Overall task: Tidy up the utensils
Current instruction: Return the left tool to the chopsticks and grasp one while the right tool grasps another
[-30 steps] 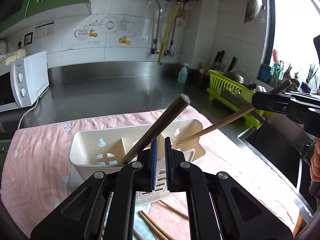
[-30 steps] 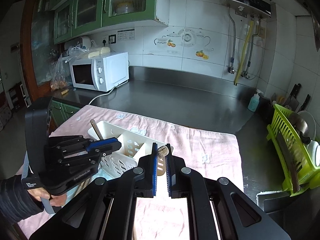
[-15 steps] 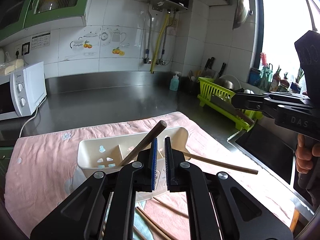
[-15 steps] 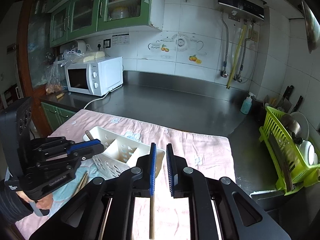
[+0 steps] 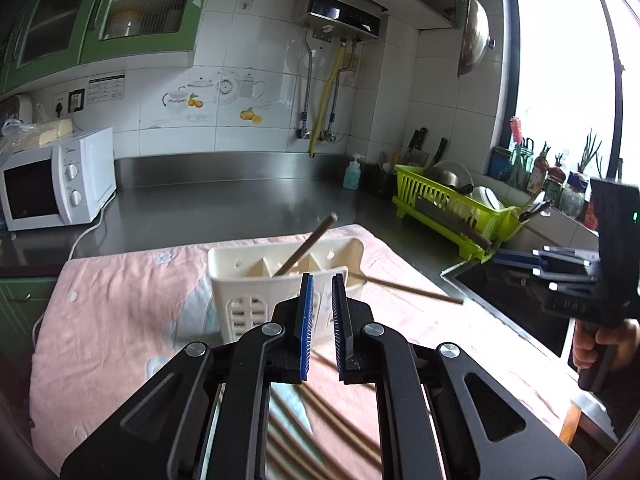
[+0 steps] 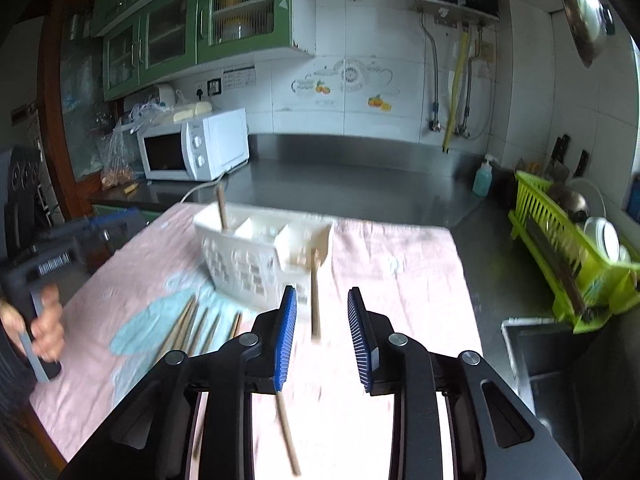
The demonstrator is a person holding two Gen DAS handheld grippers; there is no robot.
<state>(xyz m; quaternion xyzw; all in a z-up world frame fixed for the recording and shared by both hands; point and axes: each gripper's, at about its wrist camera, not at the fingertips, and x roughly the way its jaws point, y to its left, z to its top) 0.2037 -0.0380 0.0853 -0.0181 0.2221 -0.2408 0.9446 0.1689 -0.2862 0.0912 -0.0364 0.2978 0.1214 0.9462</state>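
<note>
The cream utensil caddy [image 5: 280,284] stands on the pink cloth [image 5: 120,312], near the cloth's far edge and closer to its right side. A dark chopstick [image 5: 310,242] leans in a middle compartment; a lighter chopstick [image 5: 404,288] rests against the caddy's right end and slants out toward the cloth's right edge. More chopsticks [image 6: 192,328] lie loose on the cloth by its near-left part. The left gripper [image 5: 320,288] has its jaws nearly together, nothing between them. The right gripper [image 6: 322,308] is opening, its pads clear of the chopstick. The cloth's right half is bare. The steel counter [image 5: 224,208] behind carries a microwave [image 5: 52,180] and a green dish rack [image 5: 448,204].
</note>
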